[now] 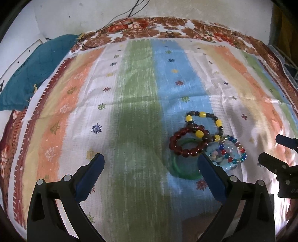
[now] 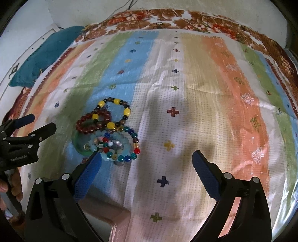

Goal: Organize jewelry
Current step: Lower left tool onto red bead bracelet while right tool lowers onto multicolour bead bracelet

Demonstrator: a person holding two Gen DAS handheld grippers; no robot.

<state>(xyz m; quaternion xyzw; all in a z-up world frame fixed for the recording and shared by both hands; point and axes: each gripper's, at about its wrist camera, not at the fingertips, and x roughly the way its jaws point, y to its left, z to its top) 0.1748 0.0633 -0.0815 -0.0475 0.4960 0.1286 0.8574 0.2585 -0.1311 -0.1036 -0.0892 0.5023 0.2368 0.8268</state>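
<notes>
A heap of bracelets lies on a striped cloth [image 1: 137,104]. In the left wrist view it holds a yellow-and-dark bead bracelet [image 1: 204,114], a dark red bead bracelet [image 1: 176,147], a green bangle [image 1: 186,175] under them, and a multicoloured bead bracelet [image 1: 240,156] over pale blue beads. My left gripper [image 1: 150,163] is open and empty, its right finger beside the heap. My right gripper [image 2: 147,160] is open and empty, its left finger at the heap's near edge, by the multicoloured bracelet [image 2: 130,156]. The yellow bracelet [image 2: 126,111] and red bracelet [image 2: 83,128] also show there.
A teal cushion [image 1: 33,78] lies at the far left by the wall. A floral brown sheet [image 1: 167,26] borders the cloth at the back. Thin wires [image 1: 134,9] hang on the wall. The right gripper shows at the left view's right edge [image 1: 275,158].
</notes>
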